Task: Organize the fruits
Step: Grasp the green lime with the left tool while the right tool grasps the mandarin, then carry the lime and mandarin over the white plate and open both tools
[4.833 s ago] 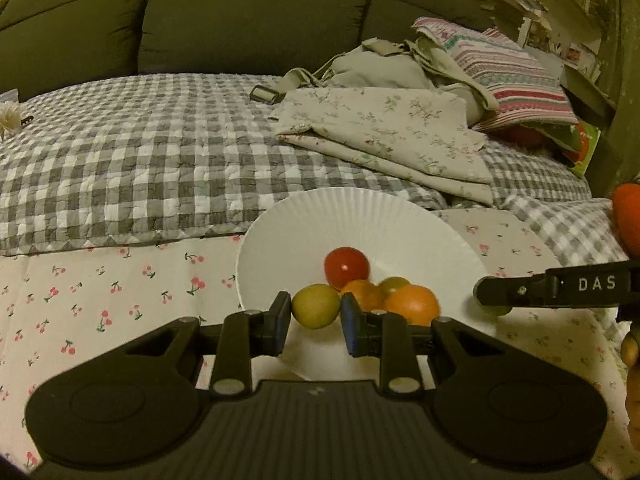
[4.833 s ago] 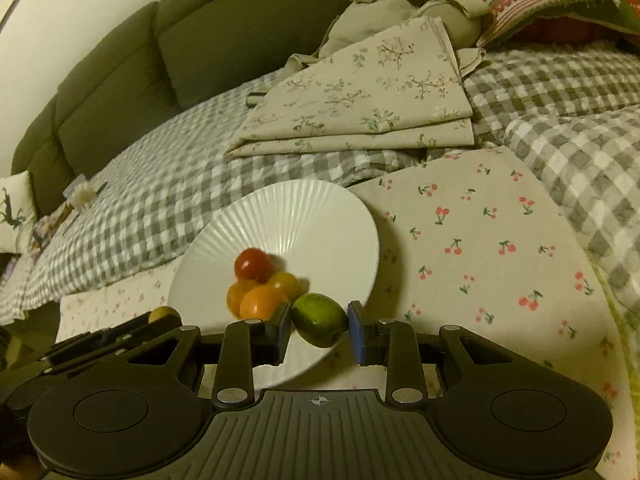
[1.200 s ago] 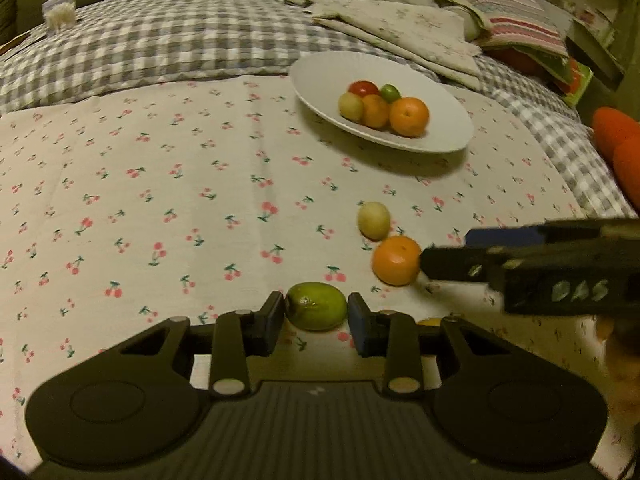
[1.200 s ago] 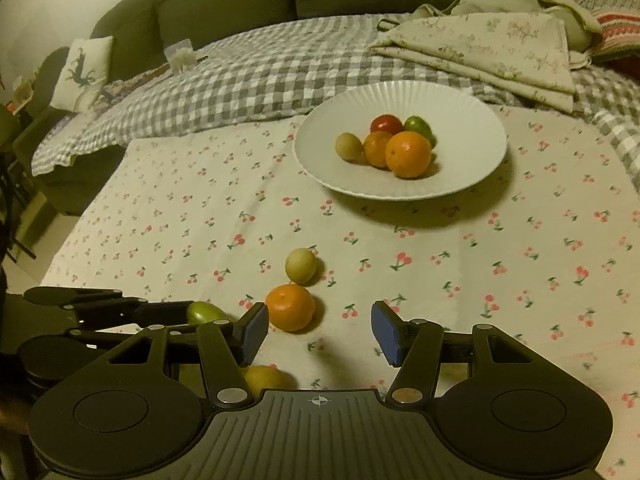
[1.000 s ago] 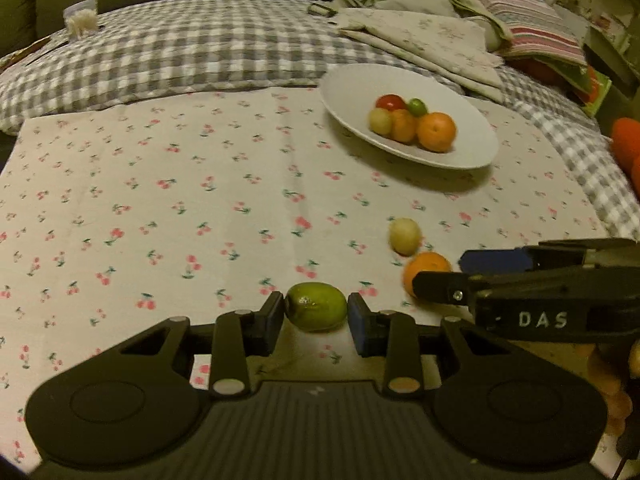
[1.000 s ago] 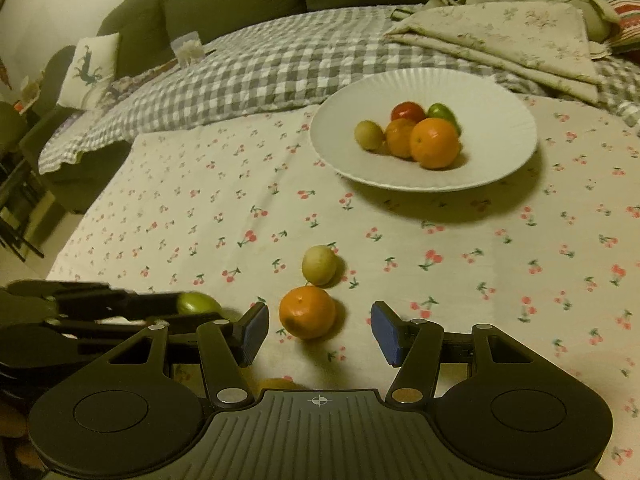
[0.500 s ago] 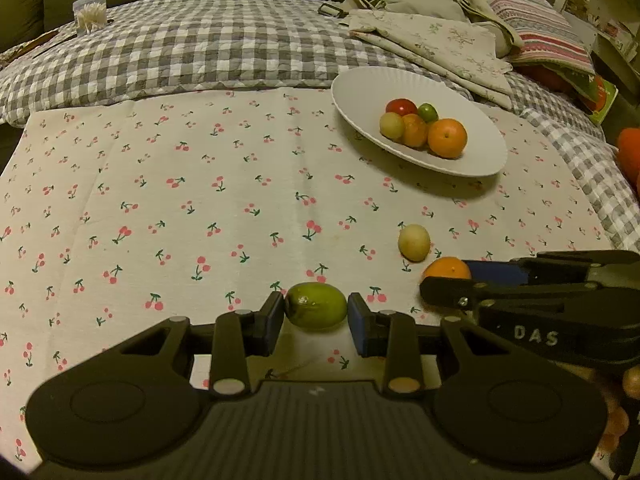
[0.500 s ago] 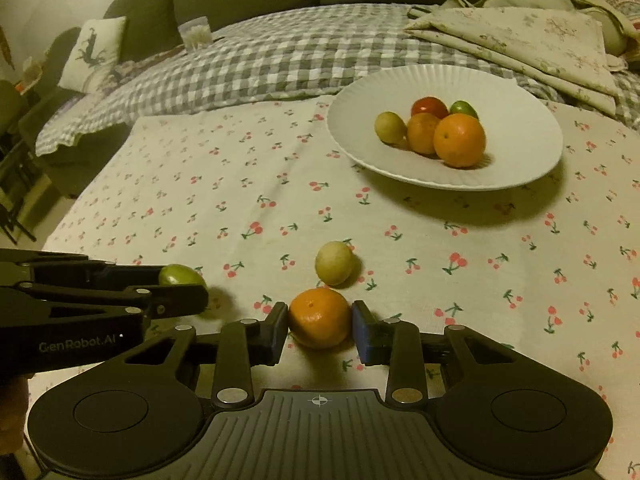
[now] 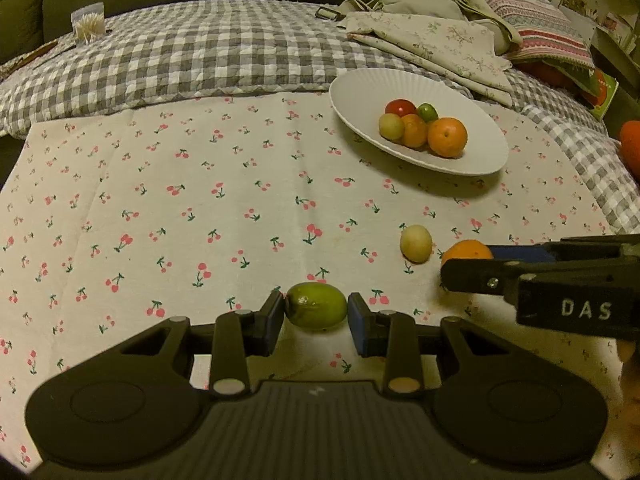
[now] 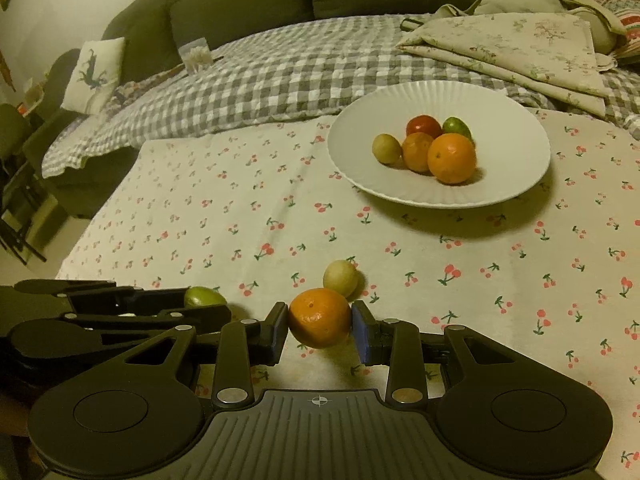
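Note:
My left gripper is shut on a green lime and holds it above the cherry-print cloth. My right gripper is shut on an orange mandarin, lifted a little off the cloth; the mandarin also shows in the left wrist view. A pale yellow fruit lies loose on the cloth just beyond it. The white ribbed plate at the back right holds several fruits, among them a large orange and a red tomato.
A grey checked quilt covers the area behind the cloth. Folded floral linen and a striped pillow lie behind the plate. A small box of cotton swabs stands at the far left. The cloth's left edge drops toward the floor.
My right gripper has closed on the mandarin and raised it slightly off the cloth. My left gripper still holds the lime and has drawn back a little from the plate.

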The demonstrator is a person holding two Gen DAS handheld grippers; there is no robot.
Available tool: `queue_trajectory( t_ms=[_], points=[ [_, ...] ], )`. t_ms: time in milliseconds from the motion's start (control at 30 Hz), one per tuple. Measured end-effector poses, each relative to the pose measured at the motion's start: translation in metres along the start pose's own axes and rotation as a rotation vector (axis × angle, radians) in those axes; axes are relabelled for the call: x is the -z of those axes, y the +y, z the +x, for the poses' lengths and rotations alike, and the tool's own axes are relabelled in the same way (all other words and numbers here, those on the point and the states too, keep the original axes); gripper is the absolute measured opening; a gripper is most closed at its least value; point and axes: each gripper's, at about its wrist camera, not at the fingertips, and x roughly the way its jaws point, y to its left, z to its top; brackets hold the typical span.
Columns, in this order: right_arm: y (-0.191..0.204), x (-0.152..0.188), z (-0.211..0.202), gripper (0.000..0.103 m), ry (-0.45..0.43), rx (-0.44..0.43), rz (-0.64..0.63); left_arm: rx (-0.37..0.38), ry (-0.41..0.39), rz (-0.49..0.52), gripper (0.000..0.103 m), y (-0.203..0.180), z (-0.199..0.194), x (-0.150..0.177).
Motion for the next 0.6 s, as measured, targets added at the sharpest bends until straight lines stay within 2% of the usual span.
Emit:
queue_trajectory(
  t_ms=[600],
  points=[
    [-0.015, -0.01, -0.013, 0.033, -0.032, 0.013, 0.059, -0.021, -0.051, 0.05, 0.033, -0.008, -0.001, -0.005]
  ],
)
